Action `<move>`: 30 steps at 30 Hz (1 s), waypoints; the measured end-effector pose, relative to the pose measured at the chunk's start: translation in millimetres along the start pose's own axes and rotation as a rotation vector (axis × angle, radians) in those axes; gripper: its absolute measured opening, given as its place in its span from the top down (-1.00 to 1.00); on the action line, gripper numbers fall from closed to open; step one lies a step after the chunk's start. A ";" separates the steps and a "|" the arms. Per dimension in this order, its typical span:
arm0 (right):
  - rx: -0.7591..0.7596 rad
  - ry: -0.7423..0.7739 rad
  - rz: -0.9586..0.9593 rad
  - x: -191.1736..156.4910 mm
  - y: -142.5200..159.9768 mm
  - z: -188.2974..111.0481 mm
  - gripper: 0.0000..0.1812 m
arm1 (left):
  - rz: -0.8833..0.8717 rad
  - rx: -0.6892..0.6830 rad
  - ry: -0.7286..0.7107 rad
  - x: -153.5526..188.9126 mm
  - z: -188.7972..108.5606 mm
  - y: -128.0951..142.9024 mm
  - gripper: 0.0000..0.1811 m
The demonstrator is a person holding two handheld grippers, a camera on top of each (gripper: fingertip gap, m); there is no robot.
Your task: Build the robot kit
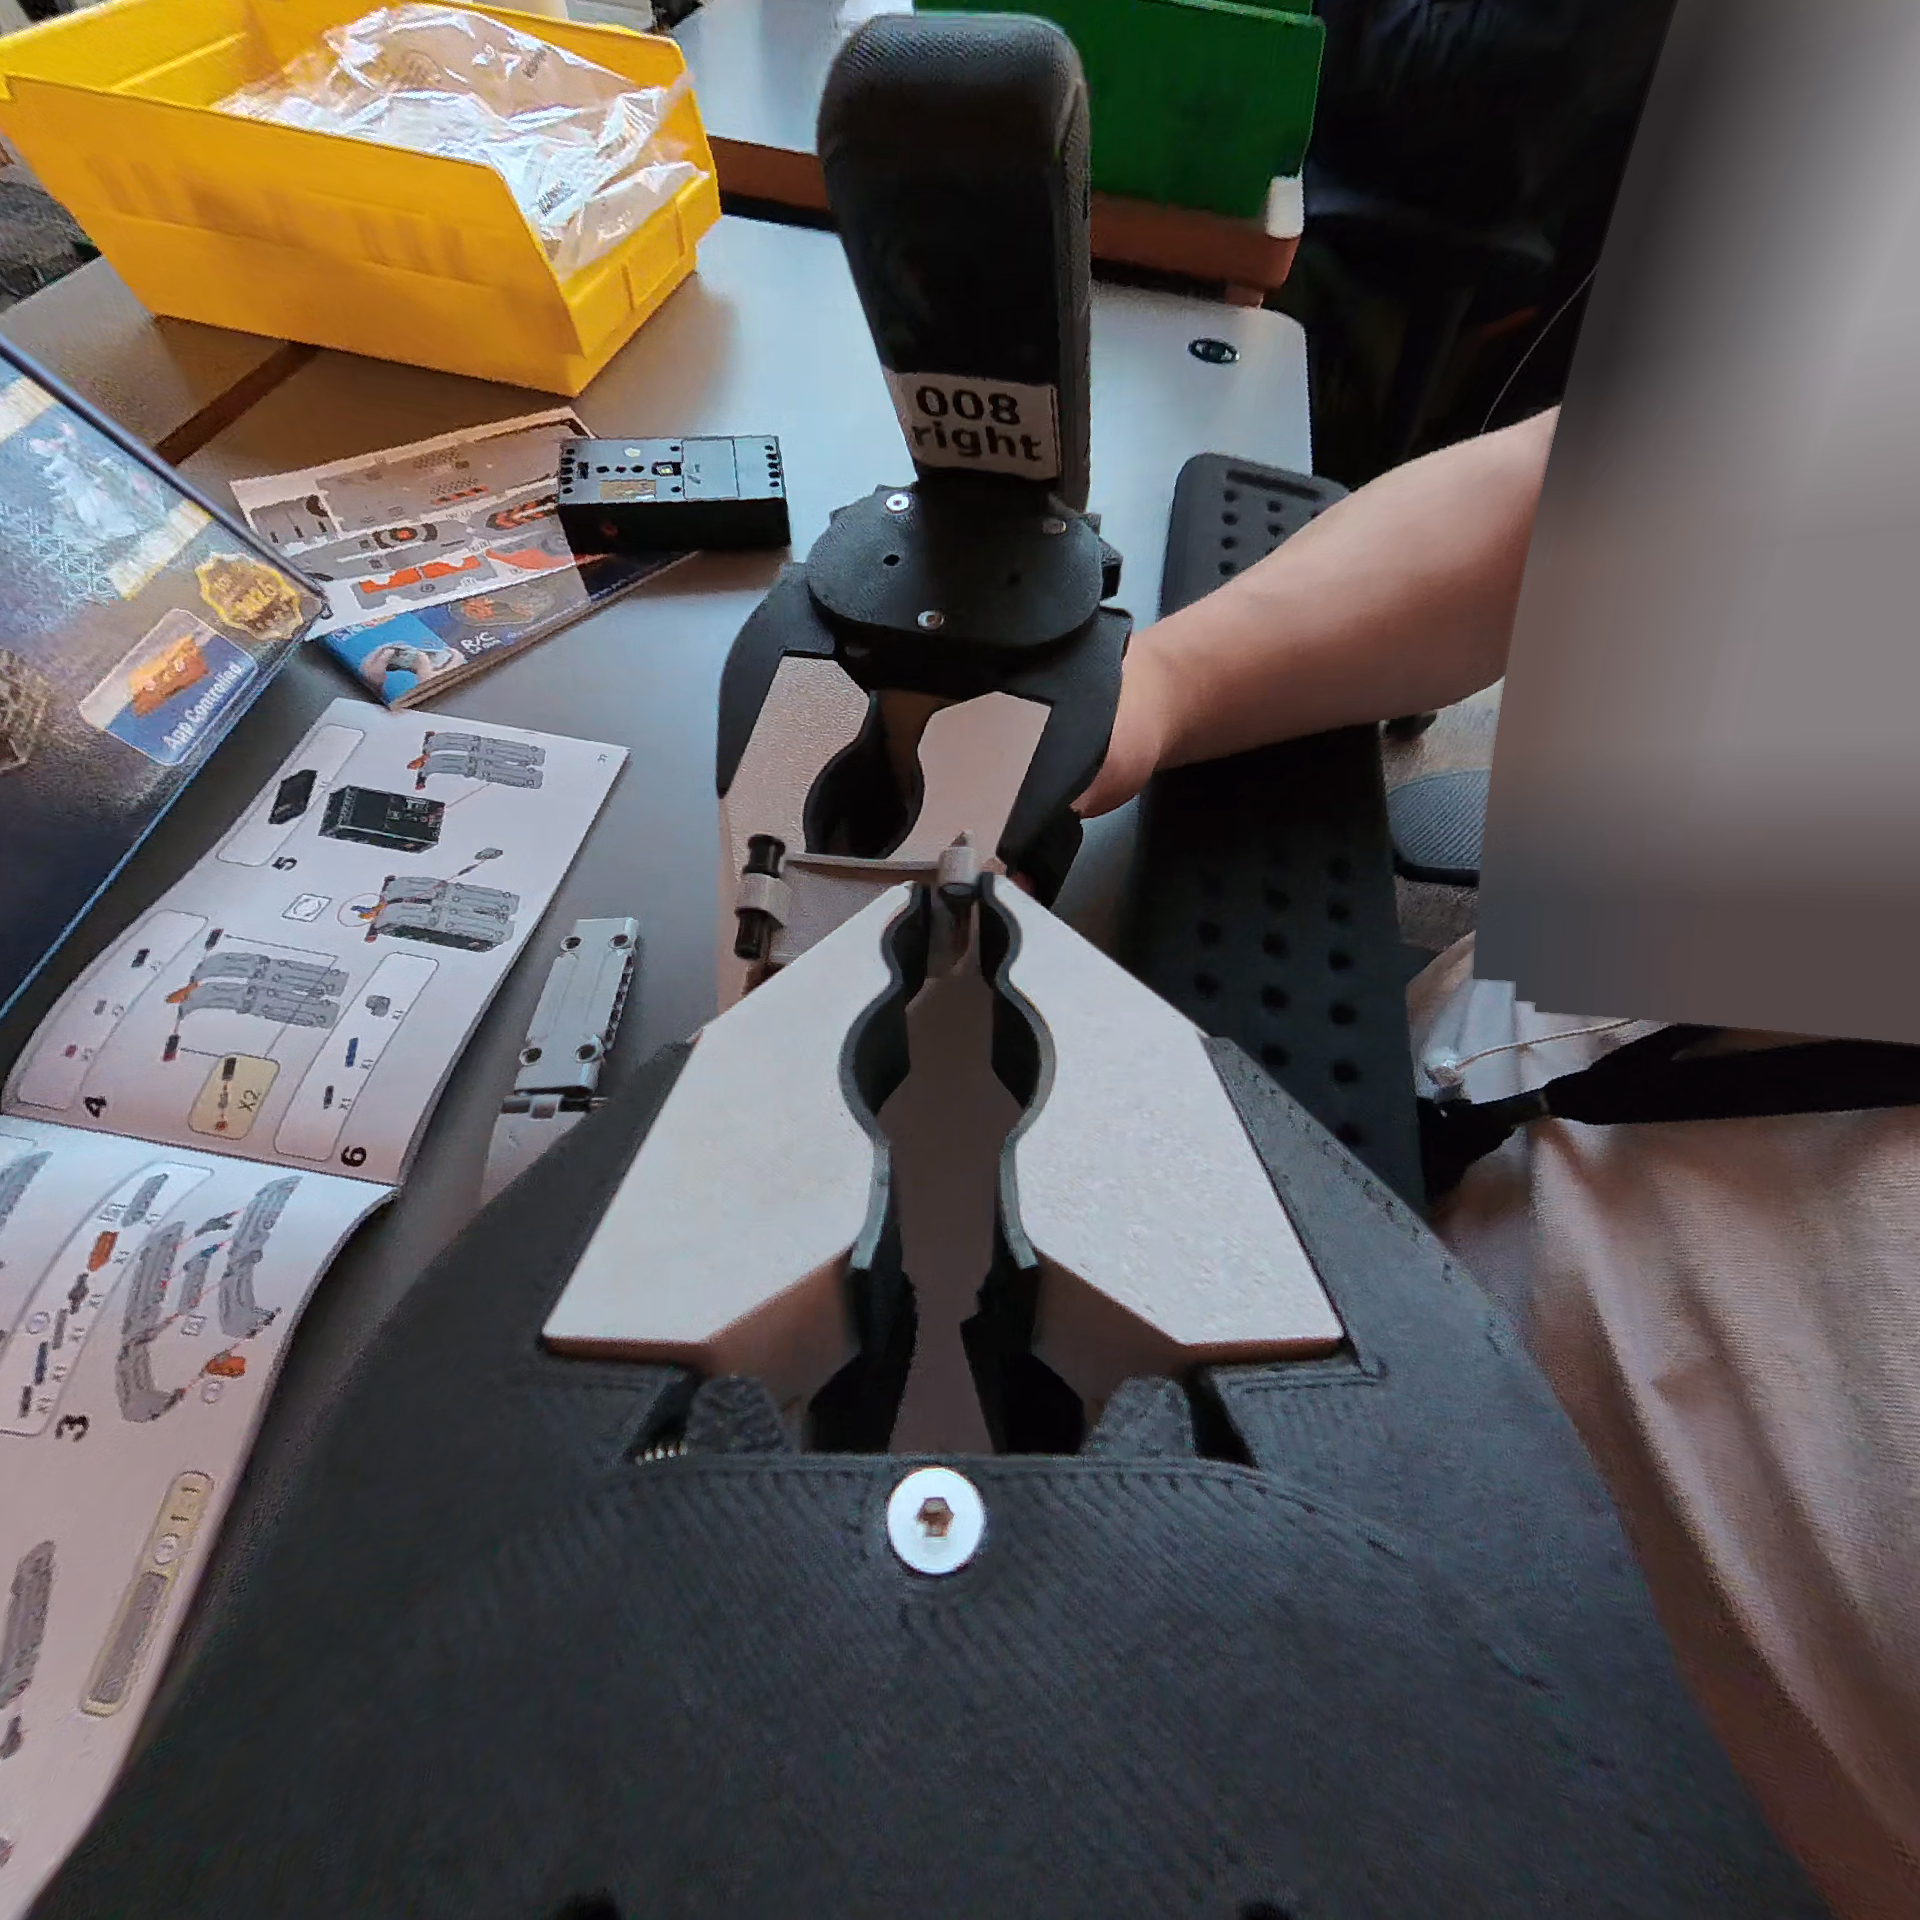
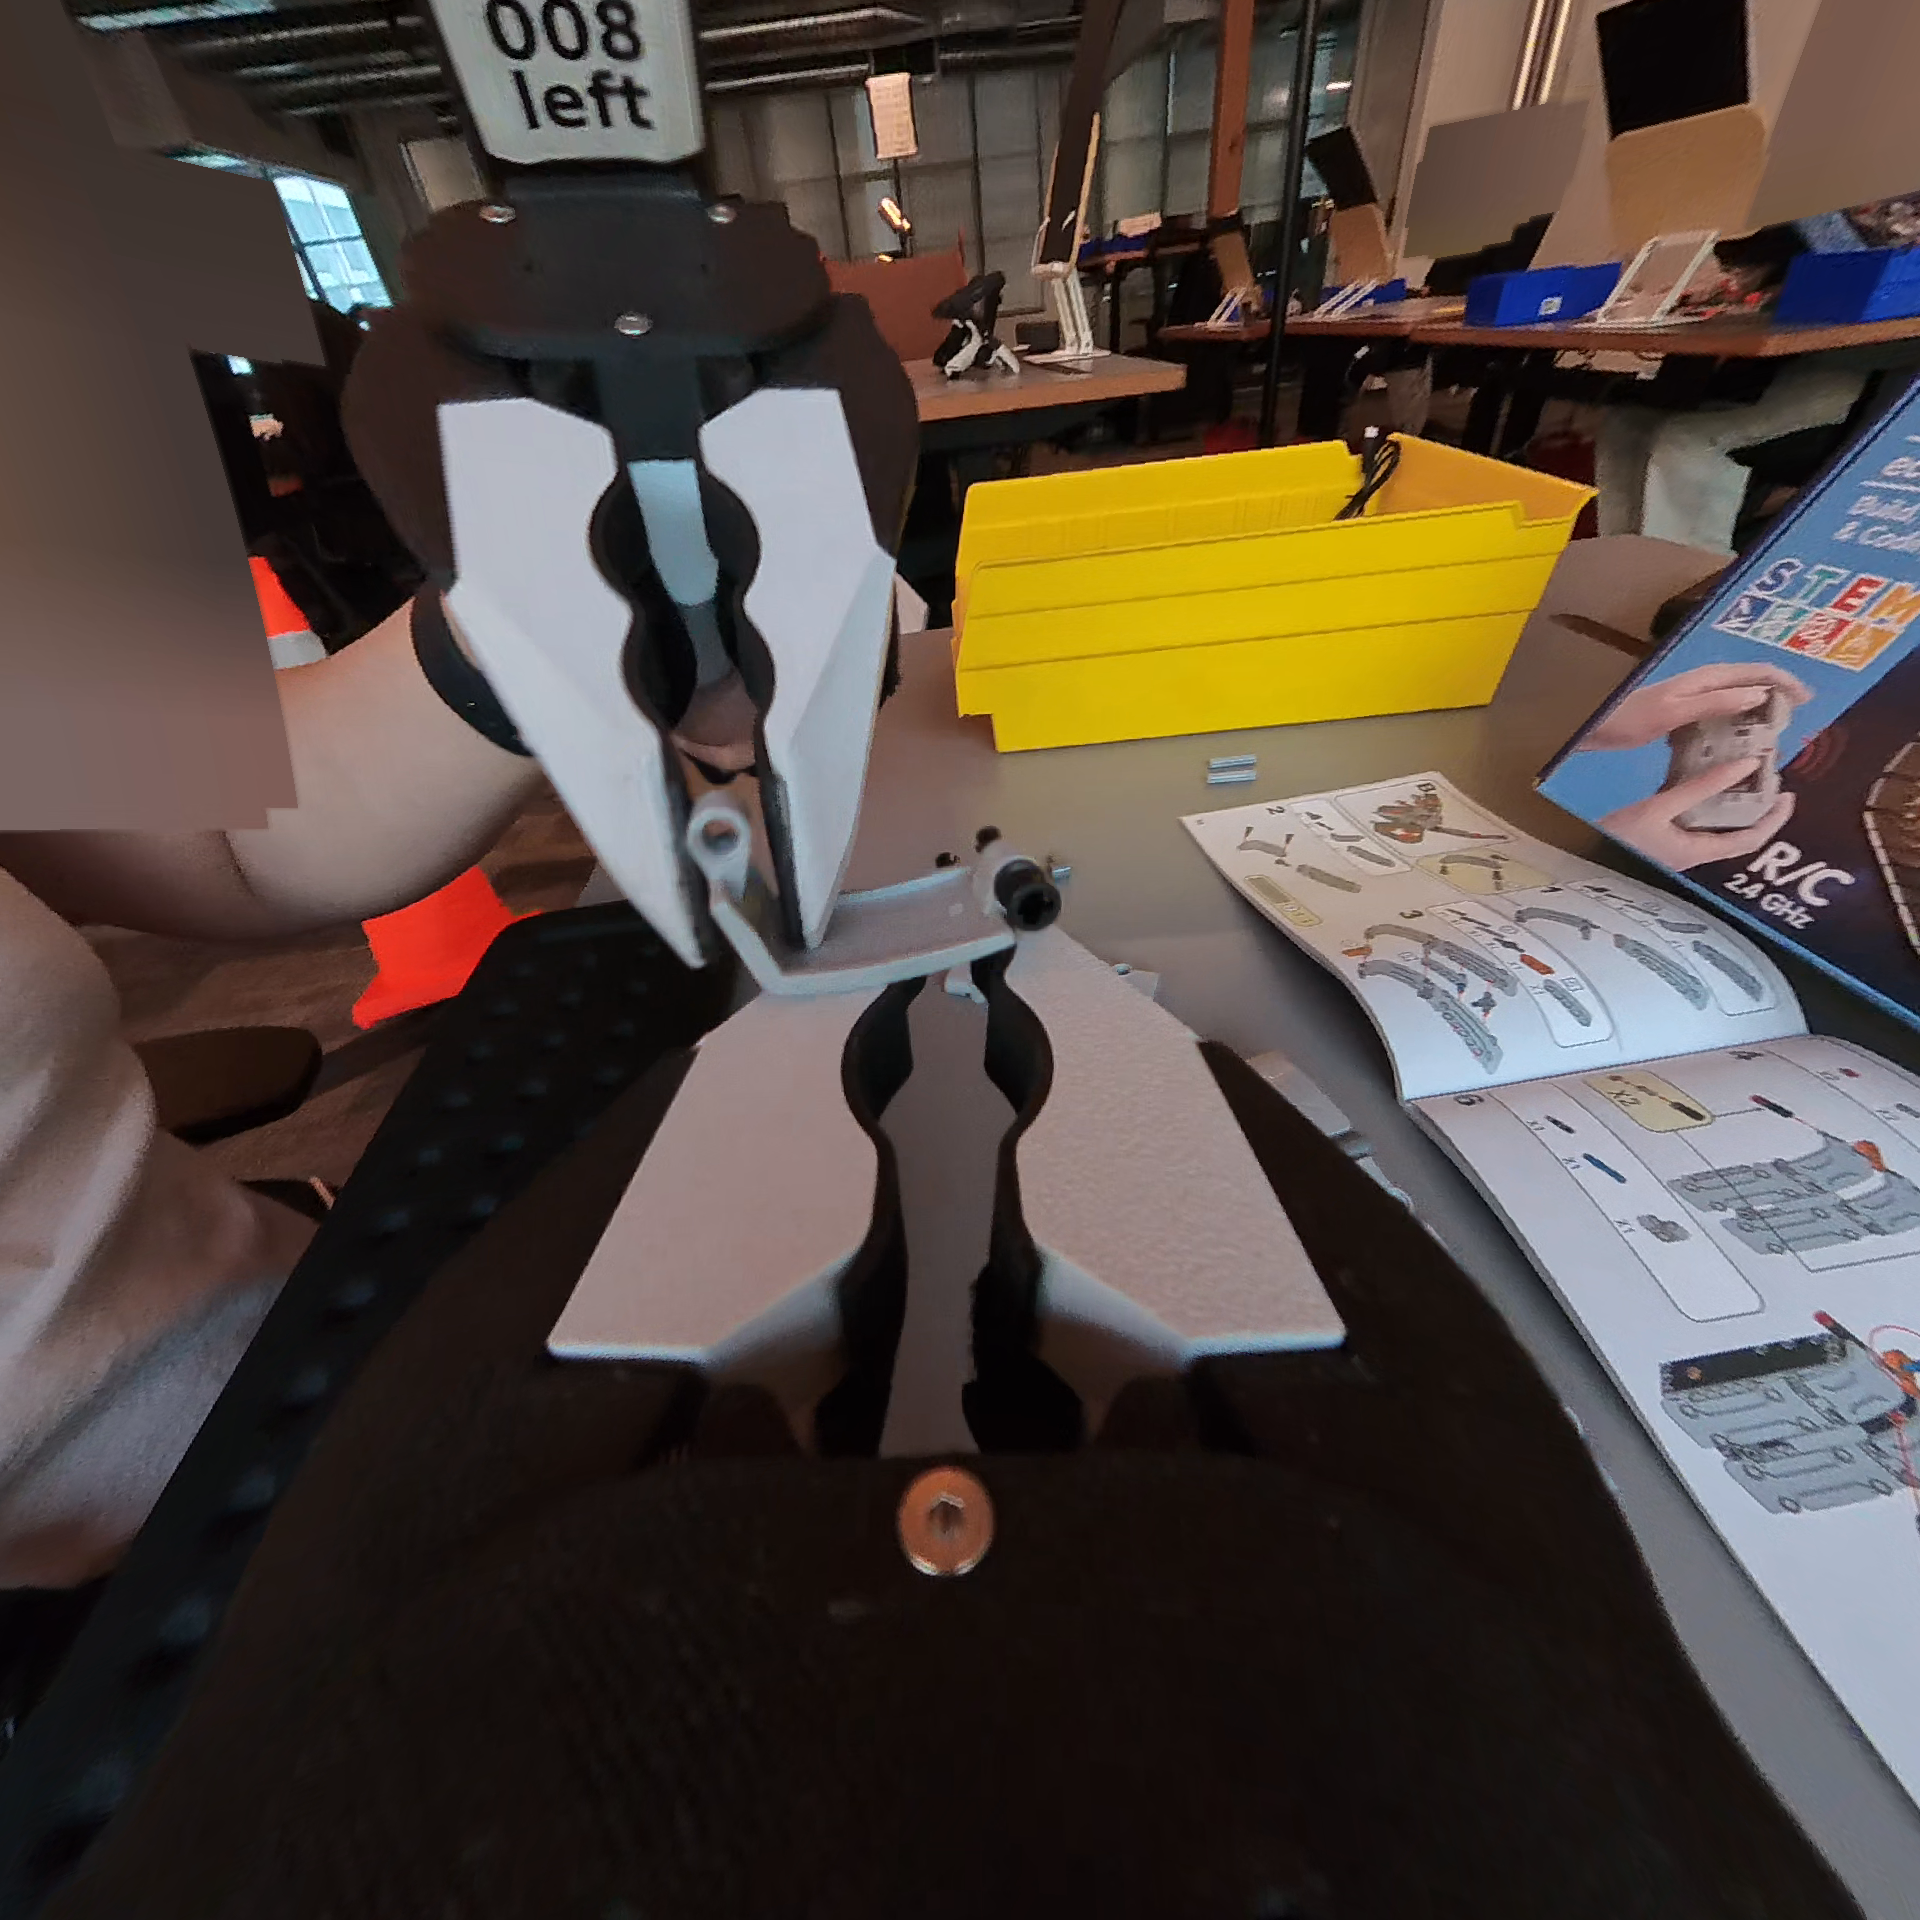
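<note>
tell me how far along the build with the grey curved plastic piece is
Already done: the grey curved plastic panel carries black pins at one end. In hand: the left gripper and the right gripper both look shut on that panel. Seemingly left: a grey plastic beam with holes lies loose beside the open instruction booklet, and a black rectangular box sits farther back, neither attached.

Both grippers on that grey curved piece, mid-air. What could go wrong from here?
1. The left gripper and right gripper each pinch only an edge of the grey curved piece; a slight twist may make it slip out.
2. The black pin at its end juts out and could pop loose.
3. A dropped piece may land on the open instruction booklet or roll off the table.
</note>
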State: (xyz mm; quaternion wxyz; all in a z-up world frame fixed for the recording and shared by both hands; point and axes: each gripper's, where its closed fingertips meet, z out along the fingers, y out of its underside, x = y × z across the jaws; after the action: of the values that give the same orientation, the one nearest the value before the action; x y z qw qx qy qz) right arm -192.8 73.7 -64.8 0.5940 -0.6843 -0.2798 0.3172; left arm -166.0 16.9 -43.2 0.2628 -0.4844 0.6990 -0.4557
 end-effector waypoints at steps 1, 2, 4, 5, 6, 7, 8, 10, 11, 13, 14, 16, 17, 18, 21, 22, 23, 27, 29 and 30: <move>0.001 0.006 0.004 1.6 0.5 -0.4 0.94 | 0.019 -0.020 -0.010 -0.3 2.2 0.0 0.91; 0.007 0.003 0.016 1.9 0.2 -0.5 0.94 | 0.036 -0.038 -0.019 -0.9 3.5 -0.4 0.91; 0.031 -0.022 0.062 0.1 -2.2 -0.5 0.94 | 0.057 -0.064 -0.028 -1.8 4.7 -2.6 0.87; 0.043 -0.028 0.078 -0.2 -3.7 -0.8 0.94 | 0.064 -0.073 -0.025 -1.7 4.9 -3.9 0.84; 0.053 -0.030 0.082 -0.3 -5.3 -1.6 0.94 | 0.069 -0.077 -0.022 -1.7 5.0 -5.0 0.82; 0.061 -0.032 0.081 -0.7 -6.9 -2.4 0.94 | 0.074 -0.073 -0.022 -2.2 5.2 -6.2 0.81; 0.065 -0.032 0.078 -0.8 -8.2 -3.4 0.94 | 0.079 -0.061 -0.025 -2.8 5.4 -7.7 0.81; 0.081 -0.029 0.073 -0.8 -11.5 -5.6 0.94 | 0.080 -0.010 -0.037 -4.4 6.6 -11.2 0.79; 0.089 -0.030 0.071 -1.1 -13.4 -6.8 0.94 | 0.079 0.024 -0.039 -4.2 7.3 -13.4 0.78; 0.099 -0.026 0.064 -1.0 -15.5 -8.8 0.94 | 0.083 0.093 -0.051 -3.8 8.4 -16.8 0.79; 0.100 -0.025 0.061 -1.0 -16.1 -9.5 0.94 | 0.084 0.120 -0.061 -4.1 8.5 -17.7 0.80; 0.122 -0.040 0.057 -3.9 -20.2 -10.9 0.94 | 0.090 0.186 -0.068 -2.5 7.9 -21.5 0.83; 0.131 -0.050 0.054 -6.1 -22.2 -11.2 0.94 | 0.098 0.221 -0.068 -0.8 7.5 -23.6 0.83; 0.136 -0.052 0.050 -7.3 -23.5 -11.3 0.94 | 0.109 0.253 -0.067 1.1 7.7 -25.0 0.82; 0.126 -0.042 0.033 -7.5 -22.8 -10.9 0.93 | 0.146 0.301 -0.083 4.4 9.9 -25.5 0.81; 0.124 -0.040 0.030 -7.3 -22.7 -11.3 0.93 | 0.156 0.308 -0.095 4.0 10.5 -25.6 0.81; 0.121 -0.035 0.026 -6.7 -22.4 -11.5 0.93 | 0.160 0.312 -0.106 3.3 10.9 -25.6 0.82; 0.099 0.046 0.000 2.5 -20.9 -12.8 0.93 | 0.109 0.317 -0.122 0.3 12.8 -26.3 0.77; 0.085 0.113 -0.025 9.2 -19.9 -14.0 0.94 | 0.125 0.320 -0.153 -0.7 13.6 -25.8 0.73; 0.083 0.141 -0.042 11.2 -20.4 -14.7 0.94 | 0.137 0.326 -0.175 -1.4 13.9 -26.1 0.72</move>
State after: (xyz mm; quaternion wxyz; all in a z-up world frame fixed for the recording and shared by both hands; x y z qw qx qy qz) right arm -174.4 75.7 -44.4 0.6466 -0.6737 -0.2380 0.2672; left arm -142.8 9.9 -26.3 0.4278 -0.4244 0.6220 -0.5000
